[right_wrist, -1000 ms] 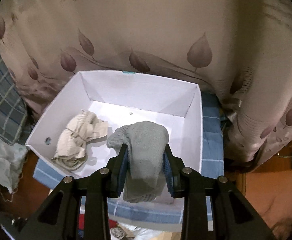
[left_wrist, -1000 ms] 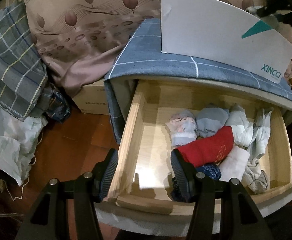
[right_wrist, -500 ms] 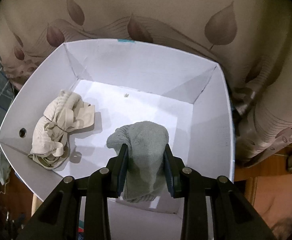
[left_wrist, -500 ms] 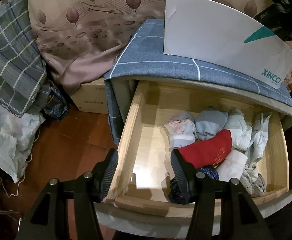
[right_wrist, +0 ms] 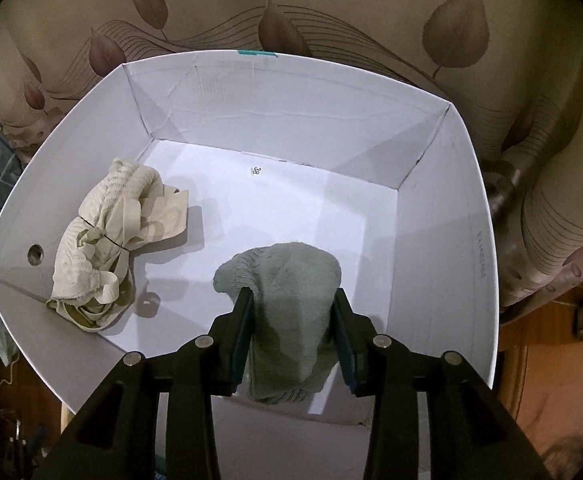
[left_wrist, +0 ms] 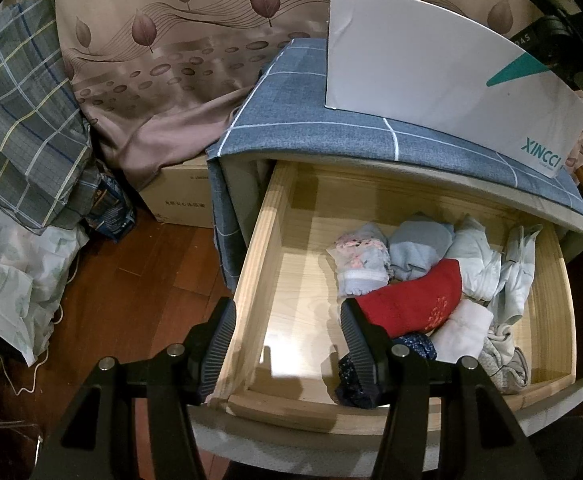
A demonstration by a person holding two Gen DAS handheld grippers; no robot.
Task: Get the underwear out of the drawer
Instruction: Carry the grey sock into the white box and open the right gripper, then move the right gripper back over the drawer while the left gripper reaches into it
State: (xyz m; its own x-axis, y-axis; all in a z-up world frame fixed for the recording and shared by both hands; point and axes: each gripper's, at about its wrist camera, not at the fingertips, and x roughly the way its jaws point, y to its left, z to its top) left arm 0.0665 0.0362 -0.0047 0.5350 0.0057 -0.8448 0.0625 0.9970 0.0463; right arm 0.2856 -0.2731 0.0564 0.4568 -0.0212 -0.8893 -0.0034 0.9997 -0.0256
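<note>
Right wrist view is filled by a white box [right_wrist: 443,216] set against a leaf-patterned curtain [right_wrist: 331,8]. The right gripper [right_wrist: 293,312] hangs over its floor; the jaws have just been opening, with a grey-green garment [right_wrist: 287,292] between them, still touched by the pads. A cream garment [right_wrist: 107,240] lies at nine o'clock. In the left wrist view, the left gripper [left_wrist: 287,328] is spread over the open wooden drawer [left_wrist: 275,248], nothing pinched. Folded underwear [left_wrist: 411,300] is piled at three o'clock.

The white box [left_wrist: 431,64] reads "XINCCI" outside and "38" on its floor [right_wrist: 257,171].
</note>
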